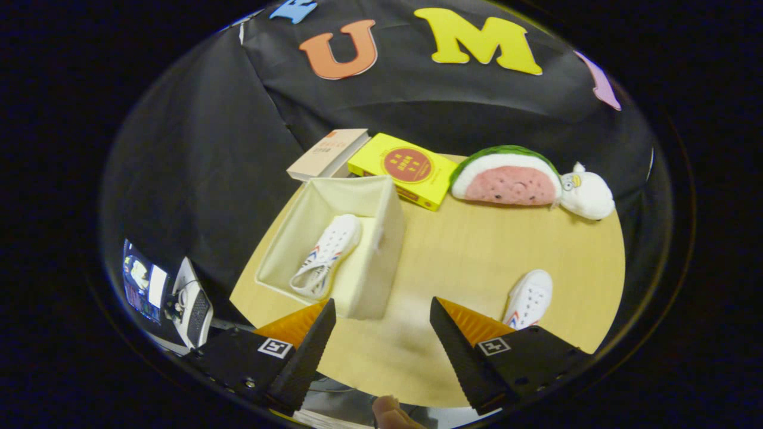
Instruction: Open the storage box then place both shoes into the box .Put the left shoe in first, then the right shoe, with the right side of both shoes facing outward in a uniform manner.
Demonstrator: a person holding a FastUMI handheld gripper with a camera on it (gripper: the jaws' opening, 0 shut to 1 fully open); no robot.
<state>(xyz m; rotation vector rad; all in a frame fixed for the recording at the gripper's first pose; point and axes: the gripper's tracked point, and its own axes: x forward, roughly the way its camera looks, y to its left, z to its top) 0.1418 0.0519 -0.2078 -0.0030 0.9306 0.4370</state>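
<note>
Step in hand: one white shoe (326, 255) lay inside the open storage box (381, 262), left of the middle of the frame. I judged the first shoe was done and the second came next.
Second shoe: it (529, 298) sat on the tabletop (477, 250) at the lower right, partly hidden behind the right finger.
Hand-held gripper: it (381, 333) was open and empty at the bottom of the frame, with bare tabletop between its black and orange fingers.
Next move: it likely needed to swing right, close on the second shoe, and set it beside the first, facing the same way.
Box: soft cream cloth, square, no lid on.
Shoes: white, smooth, with little holes and maybe red and blue stripes.
Tabletop: pale wood, round.
</note>
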